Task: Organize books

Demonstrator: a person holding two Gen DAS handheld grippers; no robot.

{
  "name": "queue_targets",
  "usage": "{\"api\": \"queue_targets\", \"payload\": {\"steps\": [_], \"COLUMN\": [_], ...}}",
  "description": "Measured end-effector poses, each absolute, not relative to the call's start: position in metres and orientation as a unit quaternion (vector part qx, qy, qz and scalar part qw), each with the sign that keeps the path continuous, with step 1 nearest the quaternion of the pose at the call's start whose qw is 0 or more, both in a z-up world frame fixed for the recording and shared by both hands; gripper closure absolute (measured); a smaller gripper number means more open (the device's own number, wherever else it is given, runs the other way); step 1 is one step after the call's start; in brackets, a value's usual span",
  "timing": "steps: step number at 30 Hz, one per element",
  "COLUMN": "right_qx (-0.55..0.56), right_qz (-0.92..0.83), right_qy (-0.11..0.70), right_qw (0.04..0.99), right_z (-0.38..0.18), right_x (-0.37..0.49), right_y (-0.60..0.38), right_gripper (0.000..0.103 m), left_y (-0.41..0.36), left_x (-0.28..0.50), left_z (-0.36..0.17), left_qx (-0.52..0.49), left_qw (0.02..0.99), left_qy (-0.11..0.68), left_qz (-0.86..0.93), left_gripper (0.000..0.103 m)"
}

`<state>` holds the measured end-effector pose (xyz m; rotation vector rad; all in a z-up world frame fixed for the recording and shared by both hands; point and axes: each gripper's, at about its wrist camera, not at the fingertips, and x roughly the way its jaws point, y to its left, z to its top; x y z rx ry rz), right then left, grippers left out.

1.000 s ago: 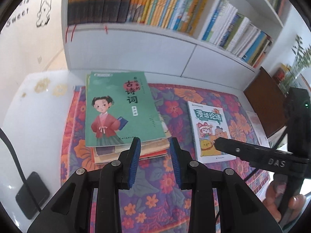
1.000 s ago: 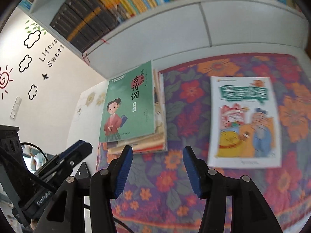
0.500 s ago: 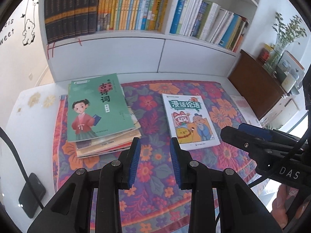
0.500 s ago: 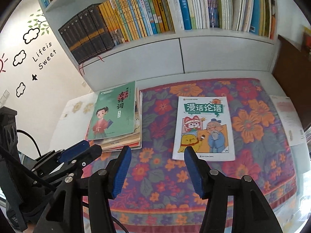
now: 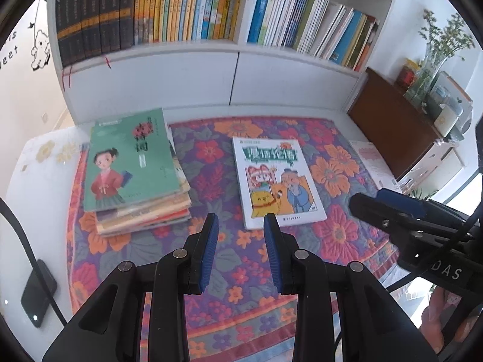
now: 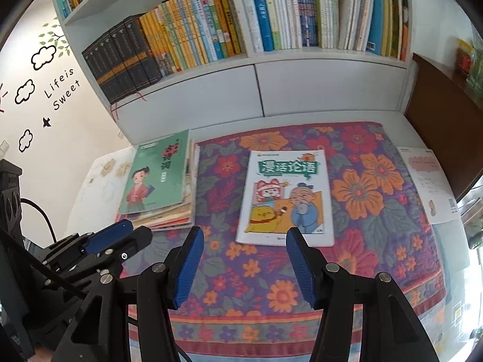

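A stack of books topped by a green-covered book (image 5: 132, 166) (image 6: 157, 178) lies on the left of a floral cloth (image 5: 211, 157). A single white picture book (image 5: 277, 181) (image 6: 286, 193) lies flat at the cloth's middle right. My left gripper (image 5: 240, 220) hovers over the cloth between the stack and the white book, open, its blue pads a narrow gap apart with nothing in it. My right gripper (image 6: 244, 232) hangs just in front of the white book's near edge, open wide and empty. Each gripper shows at the edge of the other's view.
A white bookshelf (image 5: 235, 48) packed with upright books runs along the back. A brown cabinet (image 5: 392, 126) with a vase of plants (image 5: 428, 69) stands on the right. A printed sheet (image 6: 428, 181) lies beside the cloth, and a black phone (image 5: 37, 295) on the left.
Both grippers have drawn back and risen from the books, which now look smaller, with more shelf in view. The left gripper has shifted right, off the stack. Right jaws stand slightly wider.
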<state>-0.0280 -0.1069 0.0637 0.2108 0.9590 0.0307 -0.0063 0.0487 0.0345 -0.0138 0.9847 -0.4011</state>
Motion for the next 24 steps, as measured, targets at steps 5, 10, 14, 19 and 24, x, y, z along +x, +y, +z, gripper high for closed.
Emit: {"api": "queue_targets", "payload": {"steps": [5, 10, 14, 19, 24], "right_qx": [0.126, 0.176, 0.175, 0.168, 0.156], "right_qz": [-0.02, -0.031, -0.02, 0.0, 0.031], "right_qy": [0.485, 0.508, 0.519, 0.54, 0.56], "right_qw": [0.865, 0.843, 0.837, 0.825, 0.813], "right_z": [0.03, -0.005, -0.022, -0.049, -0.077], "right_x": [-0.031, -0.033, -0.023, -0.002, 0.024], "right_y": [-0.158, -0.215, -0.233, -0.24, -0.236], "right_gripper": [0.041, 0.042, 0.055, 0.058, 0.061], "left_y": [0.031, 0.011, -0.005, -0.016, -0.021], "left_x": [-0.001, 0.014, 0.039, 0.065, 0.09], "left_z": [0.002, -0.029, -0.06, -0.081, -0.106], "left_qx": [-0.032, -0.042, -0.057, -0.057, -0.066], "left_qw": [0.83, 0.813, 0.795, 0.795, 0.79], "left_qy": [0.52, 0.55, 0.579, 0.583, 0.594], "left_qz": [-0.198, -0.186, -0.17, -0.159, -0.135], "left_gripper": [0.075, 0.075, 0.075, 0.075, 0.076]}}
